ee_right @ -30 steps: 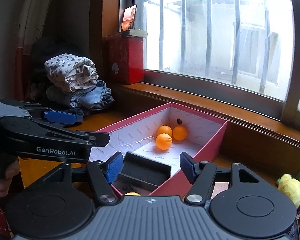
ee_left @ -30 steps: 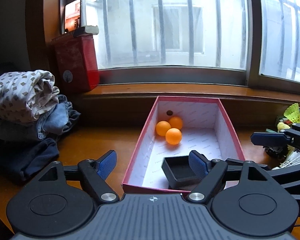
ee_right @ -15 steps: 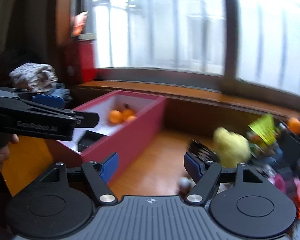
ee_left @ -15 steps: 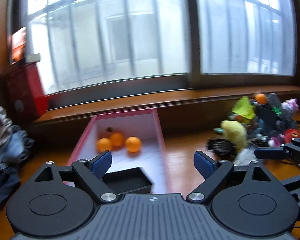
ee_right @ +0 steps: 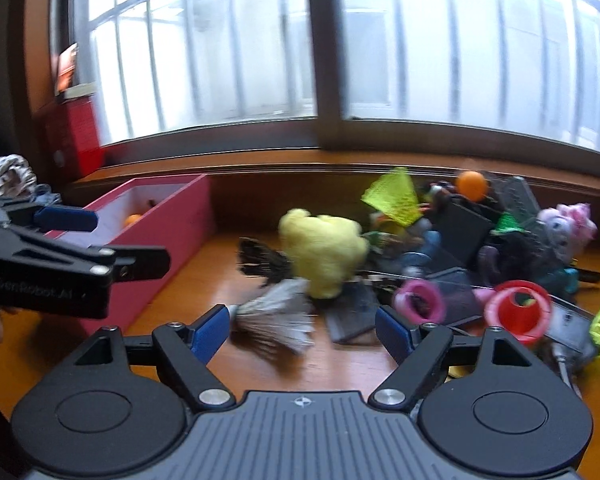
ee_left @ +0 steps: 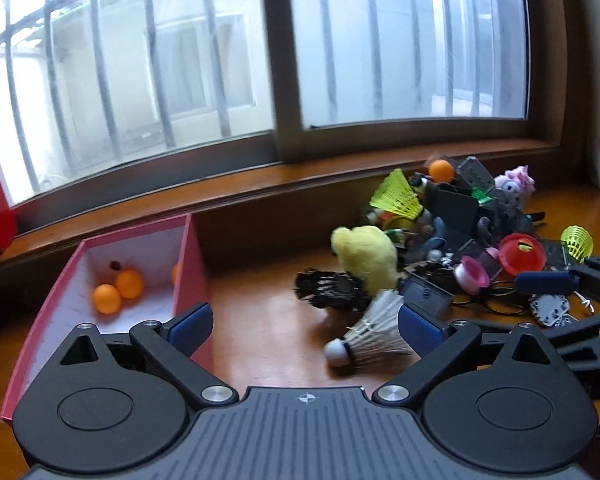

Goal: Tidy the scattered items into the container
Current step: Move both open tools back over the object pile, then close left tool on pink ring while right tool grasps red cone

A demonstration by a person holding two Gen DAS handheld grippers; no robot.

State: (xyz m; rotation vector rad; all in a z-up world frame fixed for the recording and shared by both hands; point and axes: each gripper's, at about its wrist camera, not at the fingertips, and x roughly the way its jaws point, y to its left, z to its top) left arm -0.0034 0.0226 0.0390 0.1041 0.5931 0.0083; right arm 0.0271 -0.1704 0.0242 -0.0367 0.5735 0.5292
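The red box (ee_left: pixel 190 256) (ee_right: pixel 172 220) stands at the left and holds orange balls (ee_left: pixel 118 290). A heap of items lies to its right: a white shuttlecock (ee_left: pixel 370 338) (ee_right: pixel 276 316), a black feather shuttlecock (ee_left: pixel 332 290), a yellow plush (ee_left: pixel 366 258) (ee_right: pixel 324 250), a pink ring (ee_right: pixel 420 302) and a red cup (ee_right: pixel 518 310). My left gripper (ee_left: pixel 304 326) is open and empty over the table between box and heap. My right gripper (ee_right: pixel 304 332) is open and empty just before the white shuttlecock.
A wooden window sill (ee_left: pixel 260 184) runs behind the table. Yellow-green shuttlecocks (ee_left: pixel 396 196), an orange ball (ee_right: pixel 471 185), a pink plush (ee_right: pixel 568 226) and black boxes (ee_left: pixel 456 208) fill the heap's far side. Folded clothes (ee_right: pixel 4 174) lie far left.
Both grippers have swung right, away from the red box and toward the heap. Both have stayed open and empty.
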